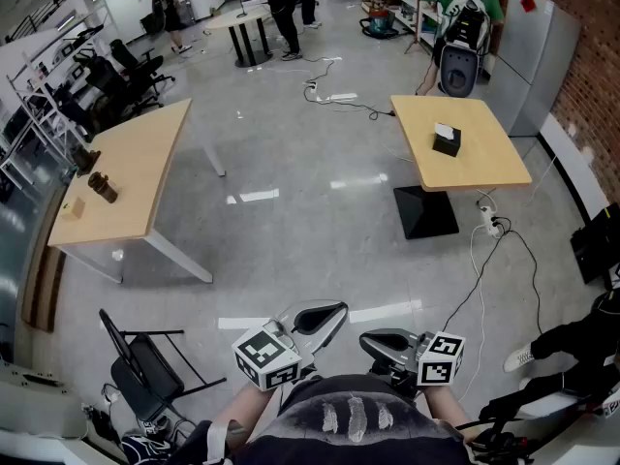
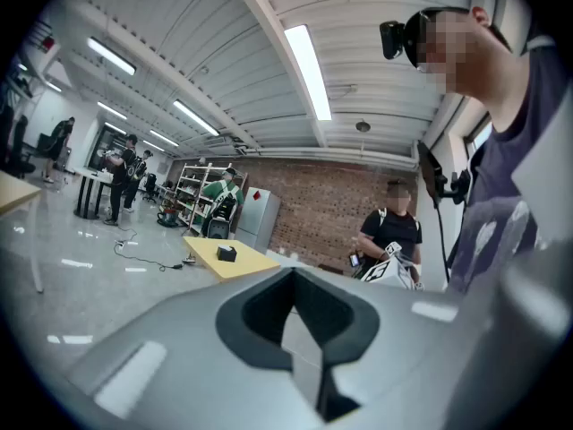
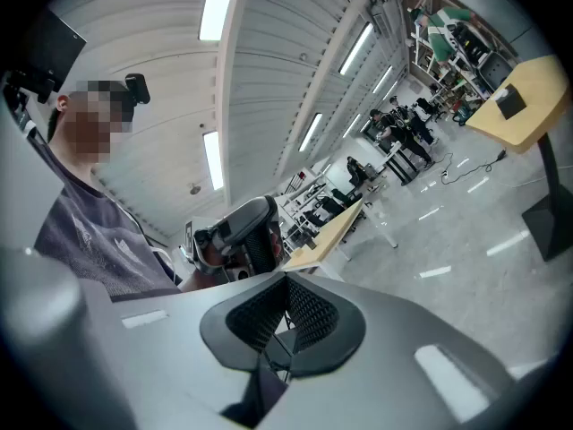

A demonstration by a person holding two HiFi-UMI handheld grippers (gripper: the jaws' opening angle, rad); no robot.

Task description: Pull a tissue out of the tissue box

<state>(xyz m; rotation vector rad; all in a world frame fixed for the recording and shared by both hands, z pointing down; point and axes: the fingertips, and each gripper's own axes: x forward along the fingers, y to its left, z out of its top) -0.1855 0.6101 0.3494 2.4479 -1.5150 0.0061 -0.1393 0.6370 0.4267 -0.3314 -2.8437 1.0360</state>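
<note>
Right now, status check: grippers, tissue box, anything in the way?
Left gripper and right gripper shut, empty. Tissue box on far table, untouched. Cables on floor beside it.

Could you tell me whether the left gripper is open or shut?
Shut: the left gripper has its jaws together in its own view, with nothing between them.

Two light wood tables stood well apart on the grey floor [image 1: 310,231]. The left table [image 1: 136,158] carried a small dark item [image 1: 102,187]; the right table [image 1: 484,158] sat on a black pedestal base [image 1: 426,211]. A white power strip [image 1: 490,223] lay beside that base, a black folding chair [image 1: 145,368] stood bottom left, and a brick wall [image 1: 593,76] ran along the right.
</note>
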